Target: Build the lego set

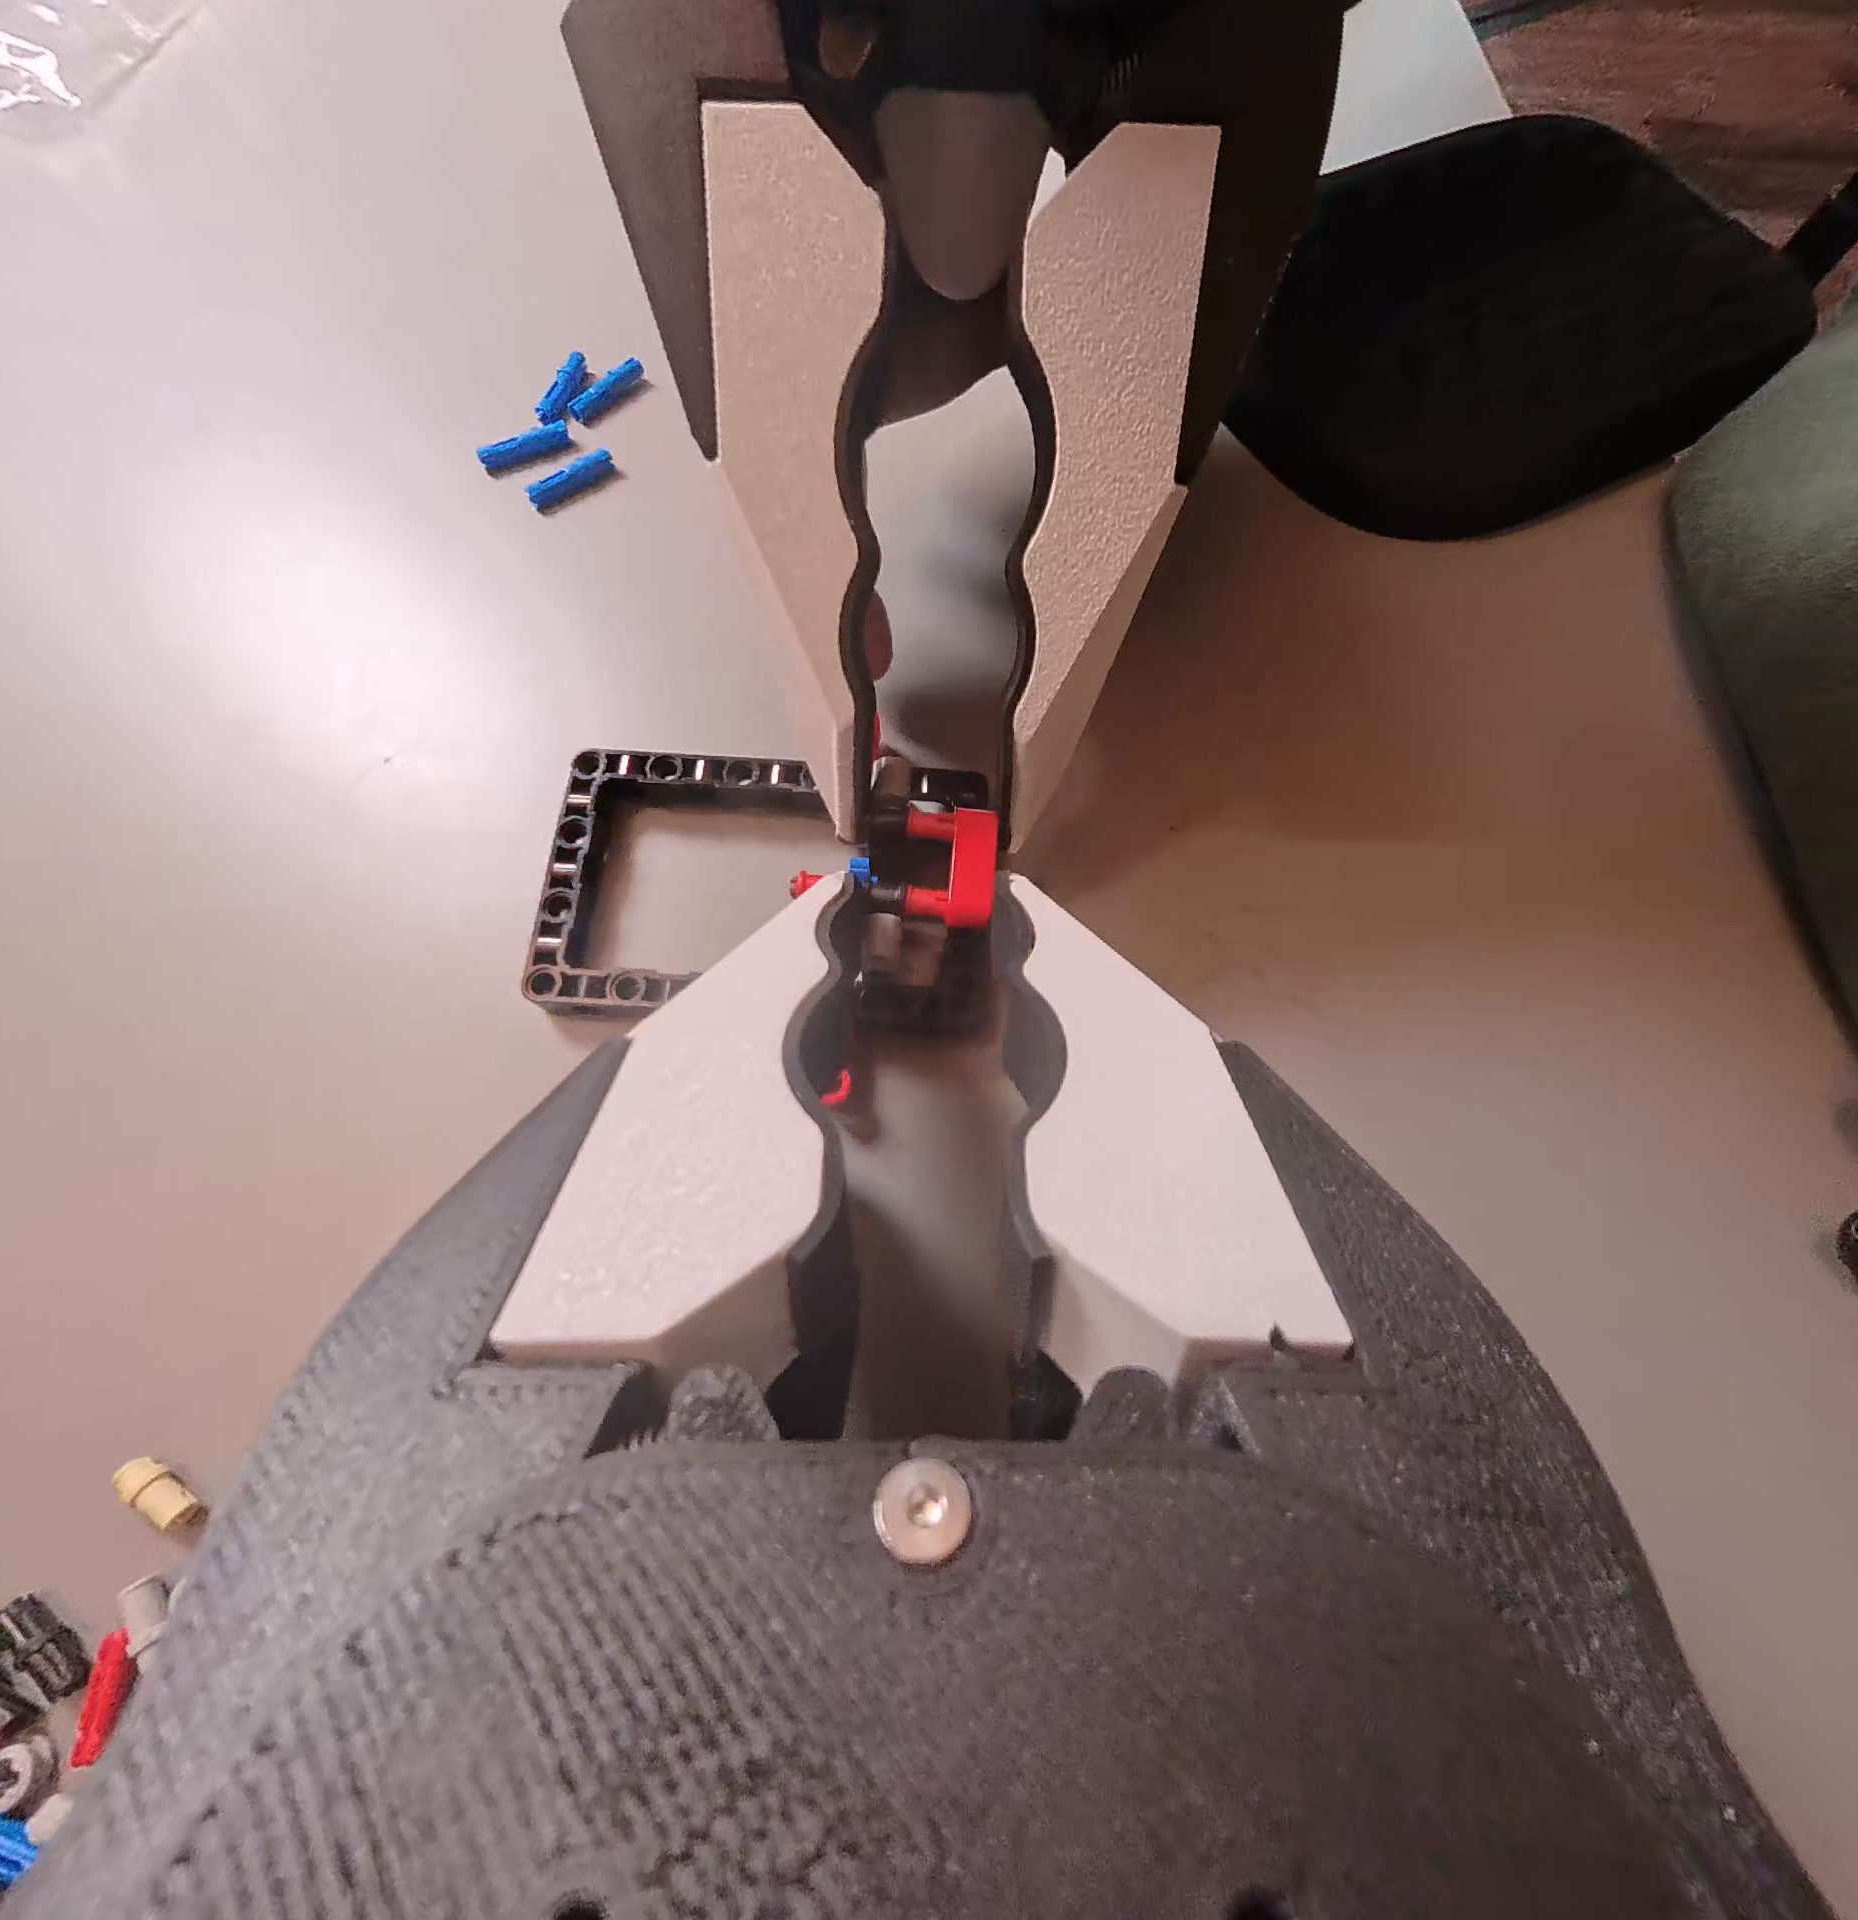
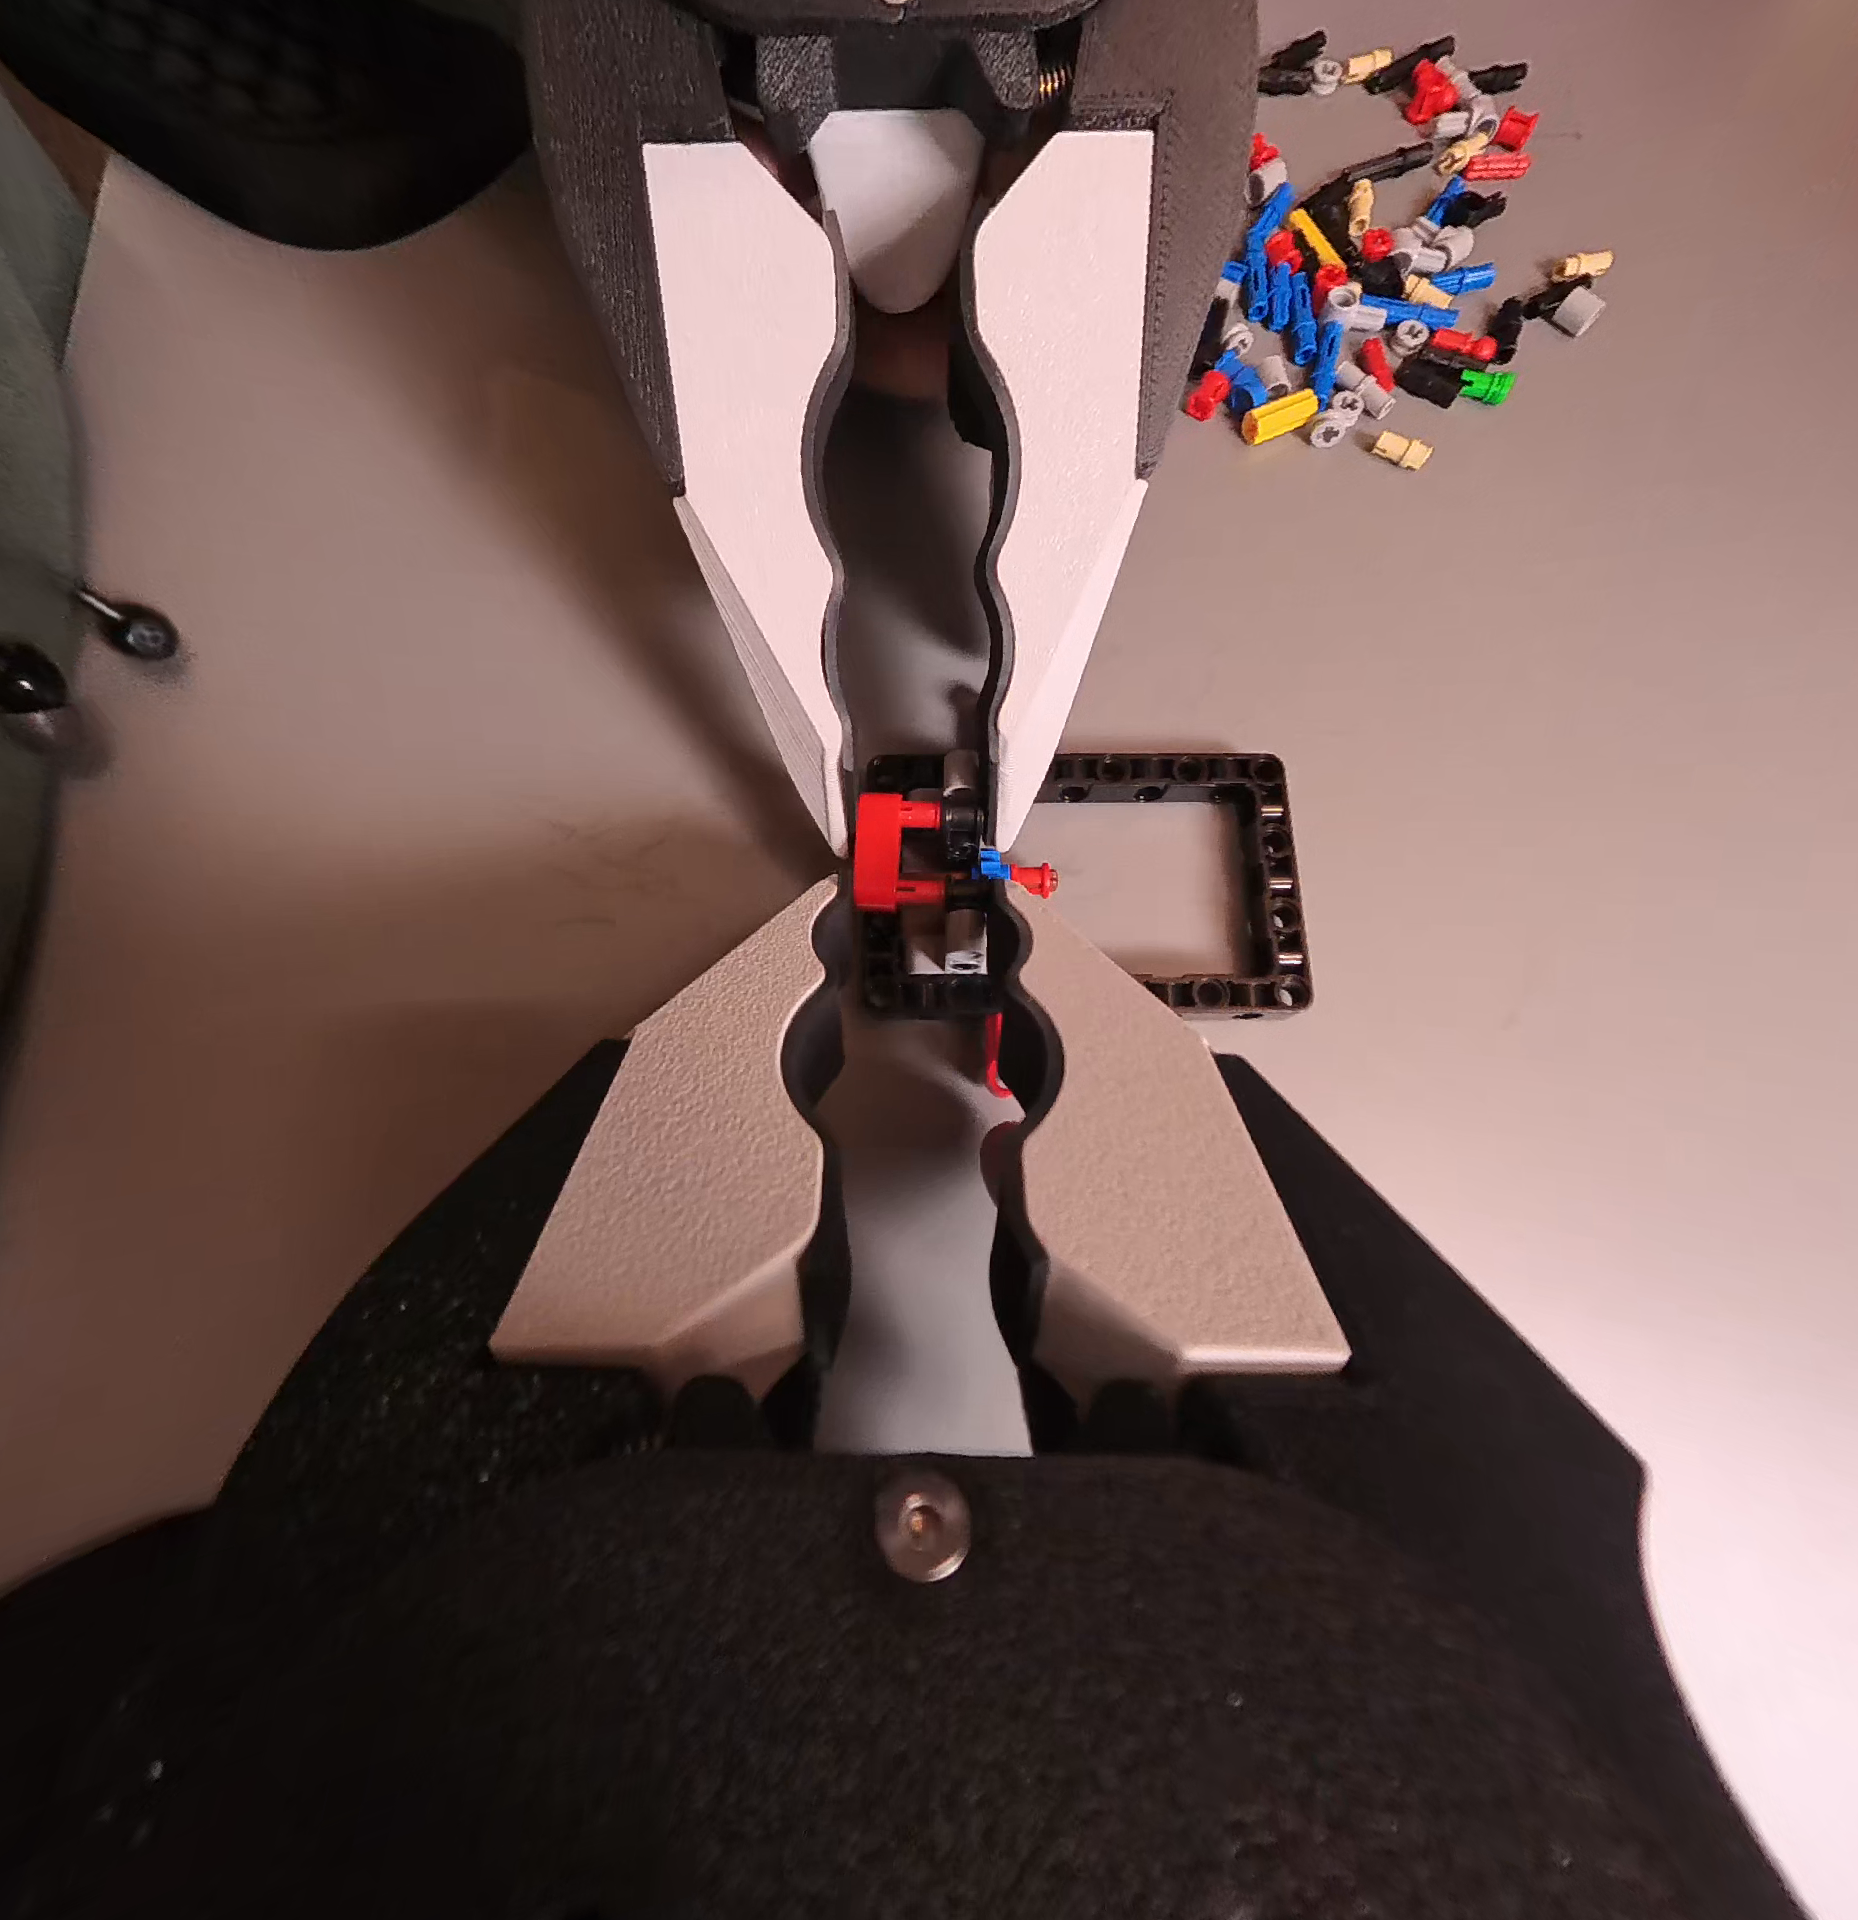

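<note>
A small lego assembly (image 1: 920, 940) hangs between both grippers above the table: a small black frame (image 2: 883, 992) with a red part (image 2: 883, 852), grey pins, a blue pin (image 2: 992, 862) and a red axle tip (image 2: 1039, 881). My left gripper (image 1: 925, 883) comes from below in the left wrist view and is shut on the assembly. My right gripper (image 2: 925, 888) is shut on it from the opposite side. The two grippers meet tip to tip; the right one (image 1: 930, 836) and the left one (image 2: 922, 836) each show in the other's view.
A larger black rectangular frame (image 1: 592, 883) lies flat on the table beside the grippers and also shows in the right wrist view (image 2: 1278, 883). Several blue pins (image 1: 561, 436) lie apart. A pile of mixed small parts (image 2: 1372, 260) lies farther off. A black chair (image 1: 1507, 332) stands off the table edge. Both grippers' tips are close together, under 4 cm apart.
</note>
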`<state>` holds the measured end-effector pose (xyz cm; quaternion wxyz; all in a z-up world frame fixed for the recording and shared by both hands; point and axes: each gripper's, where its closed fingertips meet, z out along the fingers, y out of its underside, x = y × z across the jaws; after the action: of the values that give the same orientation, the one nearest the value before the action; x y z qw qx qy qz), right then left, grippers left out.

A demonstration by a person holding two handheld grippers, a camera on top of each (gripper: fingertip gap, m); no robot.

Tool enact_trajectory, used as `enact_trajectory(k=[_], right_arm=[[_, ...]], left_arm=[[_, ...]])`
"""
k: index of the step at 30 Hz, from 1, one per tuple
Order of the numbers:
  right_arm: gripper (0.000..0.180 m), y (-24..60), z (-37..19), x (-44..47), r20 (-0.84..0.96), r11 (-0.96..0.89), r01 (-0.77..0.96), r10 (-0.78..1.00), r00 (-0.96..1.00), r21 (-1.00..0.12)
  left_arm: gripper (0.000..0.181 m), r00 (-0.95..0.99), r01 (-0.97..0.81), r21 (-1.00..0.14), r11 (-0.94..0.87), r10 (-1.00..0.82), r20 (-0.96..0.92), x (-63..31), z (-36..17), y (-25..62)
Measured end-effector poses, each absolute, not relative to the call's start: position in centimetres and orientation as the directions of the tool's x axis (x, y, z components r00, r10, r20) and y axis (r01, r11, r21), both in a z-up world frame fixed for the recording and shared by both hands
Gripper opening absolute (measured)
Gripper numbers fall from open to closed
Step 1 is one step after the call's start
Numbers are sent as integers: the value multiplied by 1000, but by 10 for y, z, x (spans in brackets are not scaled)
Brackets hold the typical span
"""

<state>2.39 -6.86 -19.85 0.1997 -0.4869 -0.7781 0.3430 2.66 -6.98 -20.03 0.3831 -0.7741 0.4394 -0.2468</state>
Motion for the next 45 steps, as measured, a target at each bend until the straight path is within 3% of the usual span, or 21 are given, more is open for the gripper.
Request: enact_trajectory(k=[18, 25, 31, 40, 45], right_arm=[[22, -73, -197, 30, -18, 326, 615, 874, -485, -718], [33, -71, -194, 37, -21, 318, 639, 886, -464, -701], [30, -68, -190, 34, -55, 237, 677, 923, -380, -697], [31, -73, -199, 29, -134, 202, 811, 937, -324, -549], [26, -78, -202, 26, -145, 229, 822, 926, -349, -521]], left_arm=[[24, 492, -491, -806, -330, -869, 57, 33, -200, -74], [37, 499, -497, -809, -315, -866, 30, 27, -198, -78], [40, 497, -538, -788, -300, -868, -8, 21, -205, -76], [31, 484, -589, -759, -278, -873, -56, 25, -213, -76], [31, 478, -606, -752, -260, -874, -83, 25, -214, -77]])
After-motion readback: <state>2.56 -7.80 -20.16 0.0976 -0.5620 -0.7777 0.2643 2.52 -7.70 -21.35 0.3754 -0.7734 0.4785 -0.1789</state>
